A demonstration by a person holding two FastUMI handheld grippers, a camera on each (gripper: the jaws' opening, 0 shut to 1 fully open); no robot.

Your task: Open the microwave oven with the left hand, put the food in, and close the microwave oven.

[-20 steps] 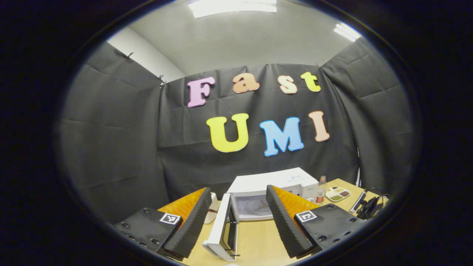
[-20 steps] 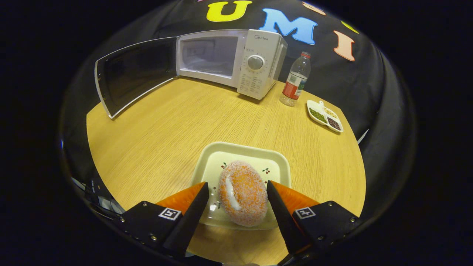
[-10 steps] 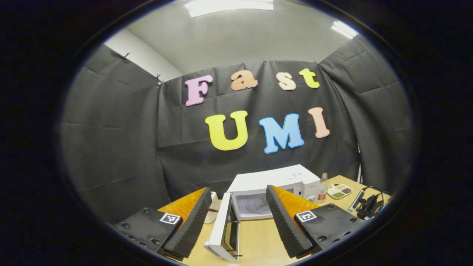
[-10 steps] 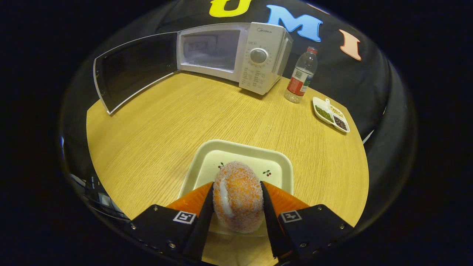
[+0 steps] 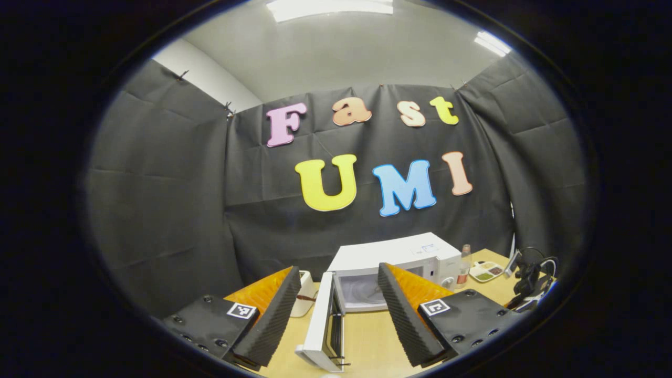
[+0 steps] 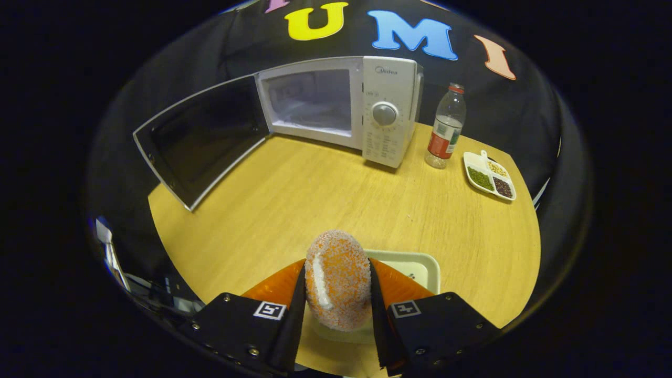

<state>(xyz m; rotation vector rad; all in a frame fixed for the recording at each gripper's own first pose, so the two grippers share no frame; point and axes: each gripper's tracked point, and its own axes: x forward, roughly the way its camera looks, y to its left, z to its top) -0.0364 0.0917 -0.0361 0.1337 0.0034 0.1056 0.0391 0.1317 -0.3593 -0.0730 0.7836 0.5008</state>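
White microwave [image 6: 362, 110] at desk's back, door [image 6: 202, 139] swung wide left, cavity bare. Sugared orange pastry [image 6: 337, 278] upright, pinched betw. right tongs [image 6: 336, 310].

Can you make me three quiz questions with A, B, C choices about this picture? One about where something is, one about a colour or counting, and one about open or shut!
1. Where is the bottle?
A. inside the microwave
B. right of the microwave
C. on the plate

2. How many sections has the small dish?
A. one
B. three
C. six

3. The microwave door is:
A. open
B. shut
C. missing

Answers: 1 B, it stands beside the control panel. 2 B, three fillings show. 3 A, it swings out left.
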